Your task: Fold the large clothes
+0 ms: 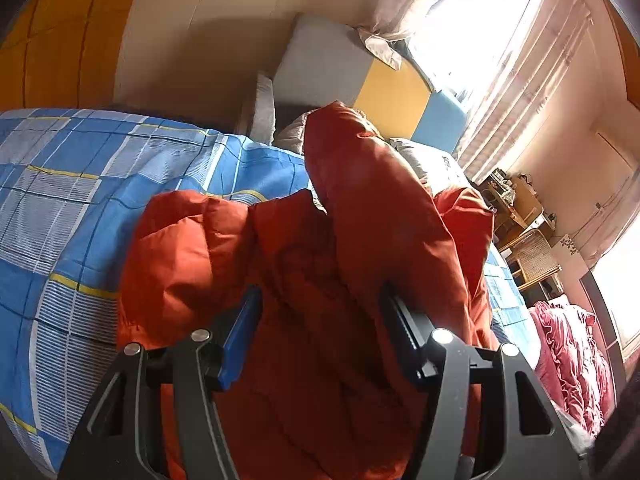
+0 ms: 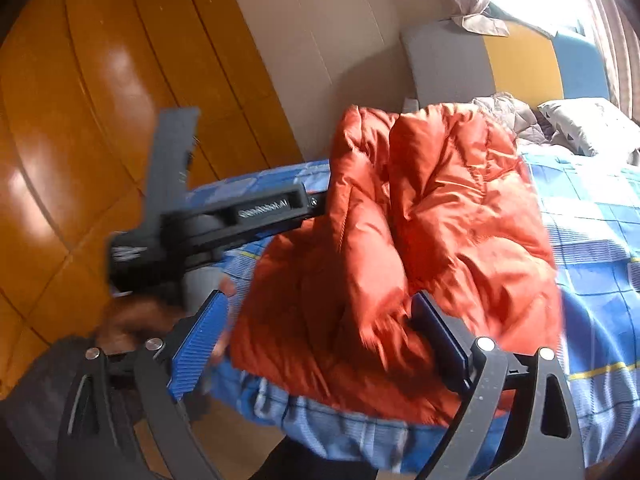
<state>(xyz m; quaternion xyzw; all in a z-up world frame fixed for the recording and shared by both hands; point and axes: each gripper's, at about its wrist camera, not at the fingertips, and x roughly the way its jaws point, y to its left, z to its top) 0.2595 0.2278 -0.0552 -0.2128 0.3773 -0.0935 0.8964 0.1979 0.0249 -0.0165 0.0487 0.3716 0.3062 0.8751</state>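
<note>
Straddling the orange jacket (image 1: pixel 320 240), both grippers' fingers (image 2: pixel 200 336) stand spread.

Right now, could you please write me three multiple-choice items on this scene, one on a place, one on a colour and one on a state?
1. Where does the orange puffer jacket lie?
A. on the wooden floor
B. on the bed with the blue checked cover
C. on a chair

2. What colour are the pads of the right gripper?
A. blue
B. red
C. white

3. How does the right gripper stand?
A. shut on a pillow
B. shut on nothing
C. open, with jacket fabric between its jaws

Answers:
1 B, since the checked cover shows under and around the jacket.
2 A, since both ribbed pads are blue.
3 C, since the jaws stand wide apart with the jacket's edge between them.
</note>
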